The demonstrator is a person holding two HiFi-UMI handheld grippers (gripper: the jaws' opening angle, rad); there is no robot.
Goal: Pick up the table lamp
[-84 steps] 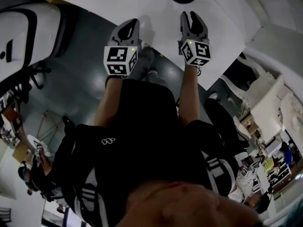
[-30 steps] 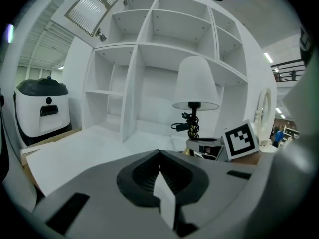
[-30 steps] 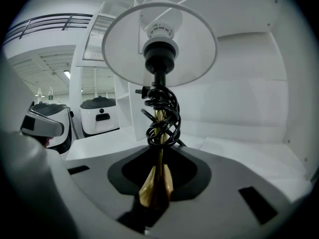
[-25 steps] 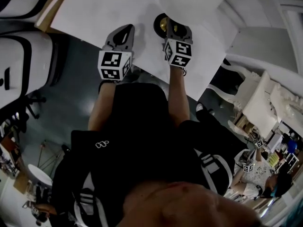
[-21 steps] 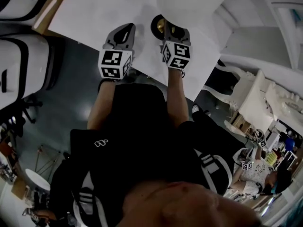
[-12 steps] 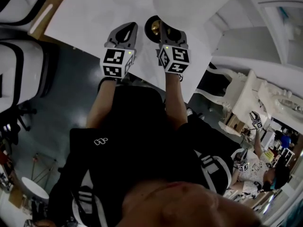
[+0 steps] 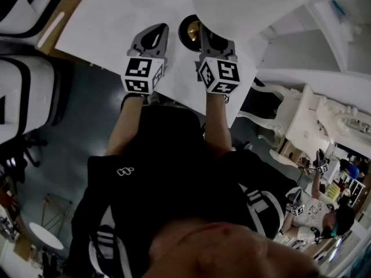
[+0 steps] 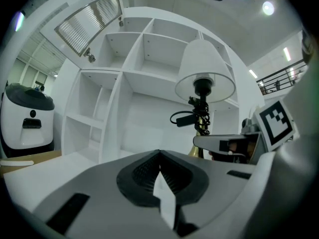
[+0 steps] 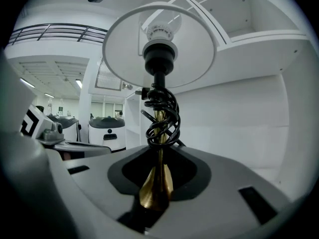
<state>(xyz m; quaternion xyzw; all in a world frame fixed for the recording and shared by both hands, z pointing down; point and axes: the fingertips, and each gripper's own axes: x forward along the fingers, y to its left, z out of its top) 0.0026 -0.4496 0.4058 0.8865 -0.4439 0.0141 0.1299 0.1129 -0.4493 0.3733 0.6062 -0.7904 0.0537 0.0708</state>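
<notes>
At the near edge of the white table [image 7: 110,22], the right gripper [image 9: 155,203] is clamped on the brass stem of the upright table lamp [image 9: 158,59]. Just left, the left gripper [image 8: 162,183] has its jaws together, holding nothing.

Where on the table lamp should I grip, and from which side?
Take the brass stem low, where it flares toward the base, coming in level from the side. The black cord is coiled round the stem higher up, and the white shade is wide and thin, so neither offers firm purchase. The right gripper is shut on that flare.
</notes>
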